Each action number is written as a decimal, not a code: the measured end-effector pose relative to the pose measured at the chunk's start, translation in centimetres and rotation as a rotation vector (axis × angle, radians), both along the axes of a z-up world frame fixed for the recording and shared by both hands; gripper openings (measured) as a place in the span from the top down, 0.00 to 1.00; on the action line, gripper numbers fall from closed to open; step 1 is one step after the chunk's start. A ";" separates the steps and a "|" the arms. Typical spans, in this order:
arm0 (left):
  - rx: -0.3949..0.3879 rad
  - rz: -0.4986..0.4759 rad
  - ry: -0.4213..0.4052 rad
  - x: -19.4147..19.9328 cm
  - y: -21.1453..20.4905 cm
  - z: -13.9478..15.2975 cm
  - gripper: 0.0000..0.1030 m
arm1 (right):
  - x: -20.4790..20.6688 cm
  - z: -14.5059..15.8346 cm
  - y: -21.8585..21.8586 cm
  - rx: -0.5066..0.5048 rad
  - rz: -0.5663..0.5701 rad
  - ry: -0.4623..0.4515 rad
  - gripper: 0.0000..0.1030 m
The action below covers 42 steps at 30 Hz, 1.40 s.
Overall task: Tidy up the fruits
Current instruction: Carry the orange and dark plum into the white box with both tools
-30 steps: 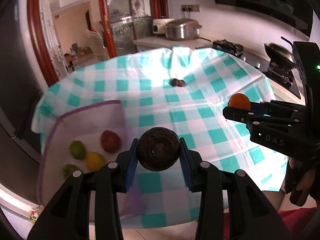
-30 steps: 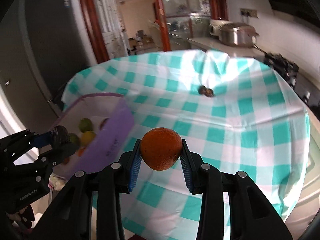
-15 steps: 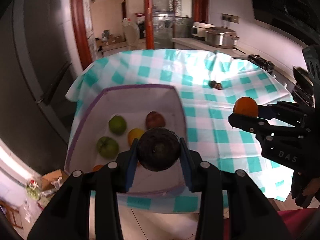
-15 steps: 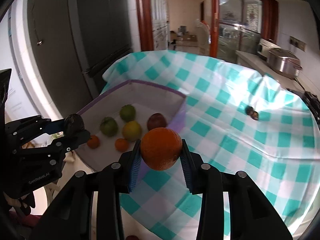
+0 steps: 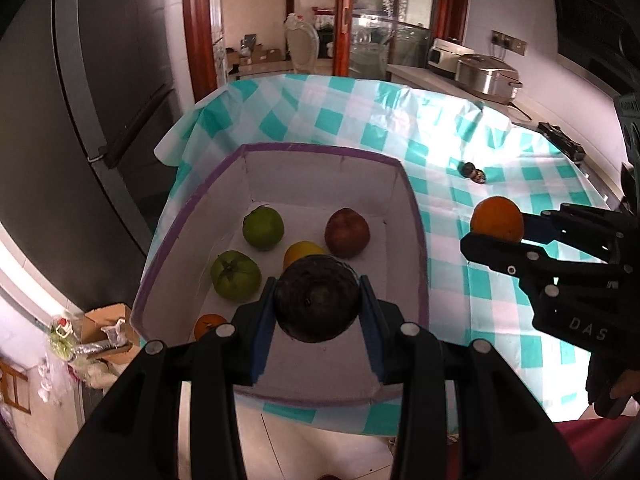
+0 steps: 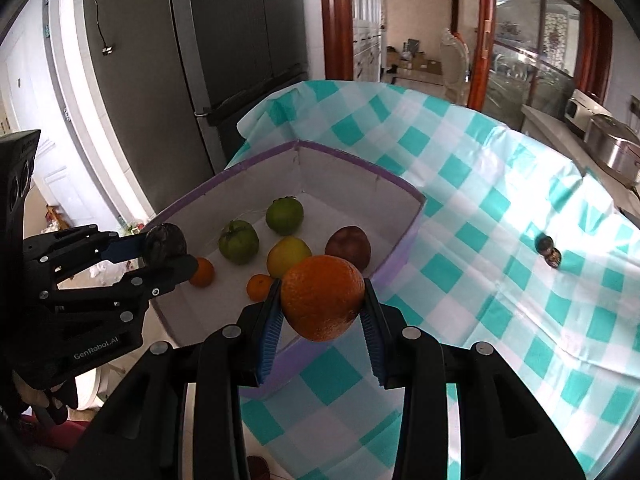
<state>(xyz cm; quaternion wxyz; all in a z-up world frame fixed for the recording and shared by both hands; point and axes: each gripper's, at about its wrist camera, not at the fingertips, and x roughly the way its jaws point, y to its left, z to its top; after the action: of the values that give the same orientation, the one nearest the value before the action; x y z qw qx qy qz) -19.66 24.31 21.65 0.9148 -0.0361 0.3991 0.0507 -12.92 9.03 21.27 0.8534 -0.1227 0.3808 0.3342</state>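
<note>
**Both fruits carried to the box, release pending**

Left wrist view: the left gripper (image 5: 318, 306) has its fingers clamped on a dark, wrinkled round fruit (image 5: 316, 300), held above the near end of the white, purple-rimmed cardboard box (image 5: 416, 216) on the checked tabletop (image 5: 500, 184). It looks ready to lower and let go.

Right wrist view: the right gripper (image 6: 322, 300) pinches a round orange (image 6: 322, 298) over the box's near rim; it likely needs to advance over the box floor first.
</note>
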 end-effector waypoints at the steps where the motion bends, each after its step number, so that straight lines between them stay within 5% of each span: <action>1: -0.001 0.006 0.004 0.1 -0.1 -0.2 0.62 | 0.4 -0.1 0.1 0.000 0.008 0.004 0.64; 14: -0.030 0.114 0.137 3.9 0.5 -4.0 0.62 | 4.5 -2.2 3.2 -0.047 0.159 0.072 0.64; 32: -0.007 0.262 0.475 8.3 4.1 -10.9 0.62 | 7.2 -10.0 10.1 -0.379 0.378 0.177 0.64; 42: 0.006 0.281 0.574 8.2 5.3 -13.2 0.61 | 7.1 -13.3 12.4 -0.534 0.448 0.210 0.64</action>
<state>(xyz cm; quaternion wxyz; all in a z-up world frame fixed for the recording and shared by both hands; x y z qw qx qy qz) -11.49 29.56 8.47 0.7490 -0.0725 0.6318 0.1860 -5.84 21.47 7.98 0.6529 -0.3867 0.5041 0.4124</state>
